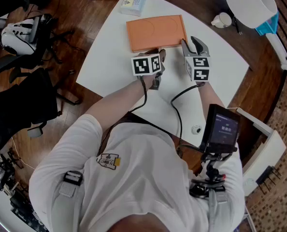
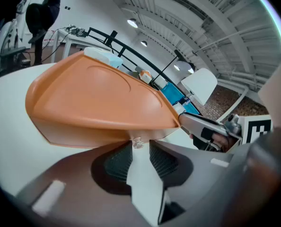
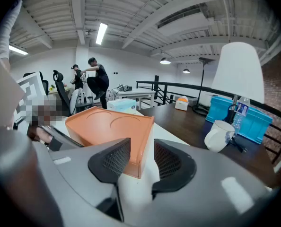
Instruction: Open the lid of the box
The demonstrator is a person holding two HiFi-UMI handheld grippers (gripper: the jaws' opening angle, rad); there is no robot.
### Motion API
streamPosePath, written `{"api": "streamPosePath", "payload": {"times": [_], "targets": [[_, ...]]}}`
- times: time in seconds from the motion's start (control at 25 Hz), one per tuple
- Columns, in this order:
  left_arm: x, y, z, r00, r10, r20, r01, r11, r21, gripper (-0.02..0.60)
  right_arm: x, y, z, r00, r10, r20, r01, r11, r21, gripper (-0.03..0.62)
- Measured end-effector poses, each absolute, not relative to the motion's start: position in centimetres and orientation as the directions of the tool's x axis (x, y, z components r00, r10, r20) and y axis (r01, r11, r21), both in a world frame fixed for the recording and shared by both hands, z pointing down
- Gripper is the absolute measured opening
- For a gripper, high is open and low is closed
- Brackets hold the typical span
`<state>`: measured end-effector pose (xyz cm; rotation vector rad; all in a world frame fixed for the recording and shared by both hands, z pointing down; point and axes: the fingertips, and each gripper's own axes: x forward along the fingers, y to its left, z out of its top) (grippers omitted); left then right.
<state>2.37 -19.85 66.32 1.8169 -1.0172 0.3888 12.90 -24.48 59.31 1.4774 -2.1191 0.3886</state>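
A flat orange box [image 1: 155,32] with its lid down lies on the white table [image 1: 109,62]. My left gripper [image 1: 158,54] sits at the box's near edge. In the left gripper view the box [image 2: 98,98] looms just beyond the open jaws, and a small clear tab [image 2: 137,142] under its front edge sits at the fingertips of the left gripper [image 2: 140,161]. My right gripper [image 1: 192,45] is at the box's near right corner. In the right gripper view that corner of the box [image 3: 133,145] stands between the open pads of the right gripper [image 3: 141,159], with a gap on its right side.
A tissue box [image 1: 134,1] lies behind the orange box. A white mug [image 1: 224,19], a white lamp shade [image 1: 252,4] and a blue crate [image 1: 271,23] are at the far right. A phone on a mount [image 1: 222,129] hangs by my chest. People stand far back [image 3: 95,77].
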Motion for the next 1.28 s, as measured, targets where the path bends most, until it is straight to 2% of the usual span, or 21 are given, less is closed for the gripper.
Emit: {"api": "streamPosePath", "payload": {"times": [0.04,0.12,0.2,0.64,0.92,1.28], "targets": [[2.5,-19.7,66.5,0.595,-0.459,0.66,-0.788,-0.17,0.591,0.112,12.7,-24.6,59.4,-0.27,-0.77,0.579,-0.927,0.371,0.061,0.146],[2.7,-19.6,66.7,0.595,-0.444,0.67,-0.791,-0.177,0.585,0.066,12.5,-24.7,59.4,-0.27,-0.754,0.598,-0.921,0.383,0.068,0.085],[2.8,-19.5,66.6,0.606,-0.438,0.665,-0.784,-0.187,0.592,0.064,12.6,-24.8,59.4,-0.264,-0.745,0.612,-0.918,0.389,0.077,0.06],[3.4,-14.2,67.2,0.642,-0.336,0.689,-0.764,-0.206,0.612,0.063,12.7,-25.2,60.4,-0.303,-0.673,0.675,-0.904,0.427,0.02,0.063],[3.9,-8.7,67.9,0.664,-0.264,0.7,-0.748,-0.232,0.622,0.063,12.8,-25.1,60.6,-0.311,-0.684,0.659,-0.909,0.417,0.003,0.057],[4.2,-7.7,68.0,0.683,-0.282,0.674,-0.731,-0.251,0.635,0.063,12.8,-25.0,60.6,-0.302,-0.695,0.653,-0.905,0.424,0.032,0.061]]}}
